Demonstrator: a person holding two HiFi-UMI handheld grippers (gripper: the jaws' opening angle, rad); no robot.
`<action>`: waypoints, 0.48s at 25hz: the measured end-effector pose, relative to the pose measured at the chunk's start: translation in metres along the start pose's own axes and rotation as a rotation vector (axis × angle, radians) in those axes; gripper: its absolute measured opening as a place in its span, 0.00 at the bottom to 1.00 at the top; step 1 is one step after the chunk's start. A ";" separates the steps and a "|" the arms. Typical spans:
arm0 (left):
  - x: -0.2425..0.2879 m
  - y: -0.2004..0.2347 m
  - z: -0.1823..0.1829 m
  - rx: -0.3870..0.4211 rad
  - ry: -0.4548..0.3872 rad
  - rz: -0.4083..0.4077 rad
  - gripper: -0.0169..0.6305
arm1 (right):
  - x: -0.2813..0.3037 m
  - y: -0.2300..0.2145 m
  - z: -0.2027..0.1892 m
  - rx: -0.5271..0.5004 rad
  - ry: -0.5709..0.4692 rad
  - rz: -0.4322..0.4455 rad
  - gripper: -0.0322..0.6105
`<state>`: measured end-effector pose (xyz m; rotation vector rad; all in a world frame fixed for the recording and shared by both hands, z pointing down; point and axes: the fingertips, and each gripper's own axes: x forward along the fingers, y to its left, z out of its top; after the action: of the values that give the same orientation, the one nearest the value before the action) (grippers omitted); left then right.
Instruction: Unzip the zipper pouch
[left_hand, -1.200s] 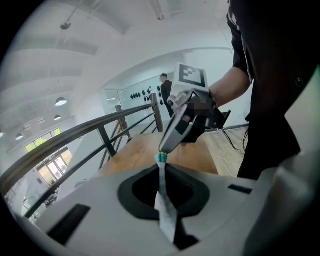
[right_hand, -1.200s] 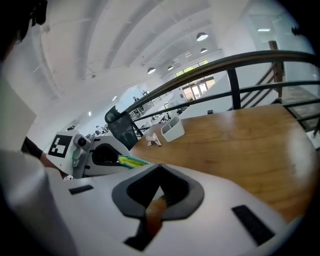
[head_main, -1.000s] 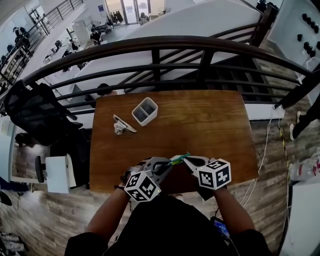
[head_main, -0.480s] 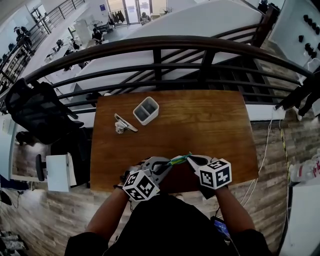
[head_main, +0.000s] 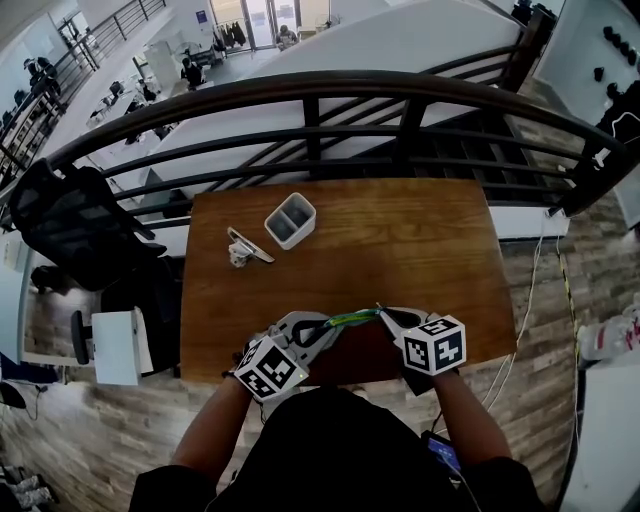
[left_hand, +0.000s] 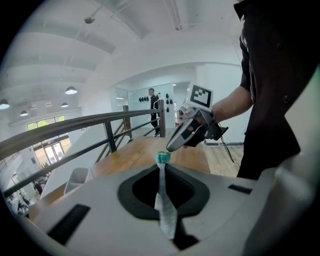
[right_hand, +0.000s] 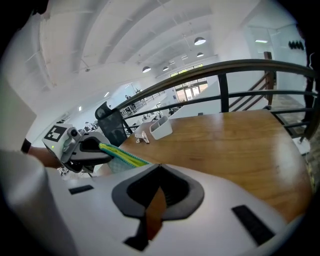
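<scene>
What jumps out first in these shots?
The green-and-yellow zipper pouch is held over the near edge of the wooden table. The left gripper and the right gripper are each shut on one end of it. Toward the table's far left are a white two-compartment holder and a small metal clip, with a dark railing behind.

We see a green and yellow striped pouch (head_main: 352, 319) over the brown wood-grain table (head_main: 410, 240), a pale grey box (head_main: 290, 221) on the table, and a dark railing (head_main: 320, 88) beyond it.
</scene>
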<state>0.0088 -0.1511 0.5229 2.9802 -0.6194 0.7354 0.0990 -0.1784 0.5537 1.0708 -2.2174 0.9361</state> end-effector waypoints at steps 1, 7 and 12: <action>-0.001 0.001 -0.001 -0.012 -0.001 0.001 0.05 | -0.001 -0.002 -0.001 0.002 0.001 -0.004 0.05; -0.004 0.005 -0.006 -0.017 0.000 0.005 0.05 | 0.000 -0.003 -0.002 -0.003 -0.001 -0.016 0.05; -0.006 0.008 -0.009 -0.026 -0.002 0.008 0.05 | 0.000 -0.008 -0.001 -0.003 -0.004 -0.038 0.05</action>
<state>-0.0034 -0.1556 0.5276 2.9569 -0.6366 0.7192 0.1061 -0.1812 0.5576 1.1105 -2.1932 0.9145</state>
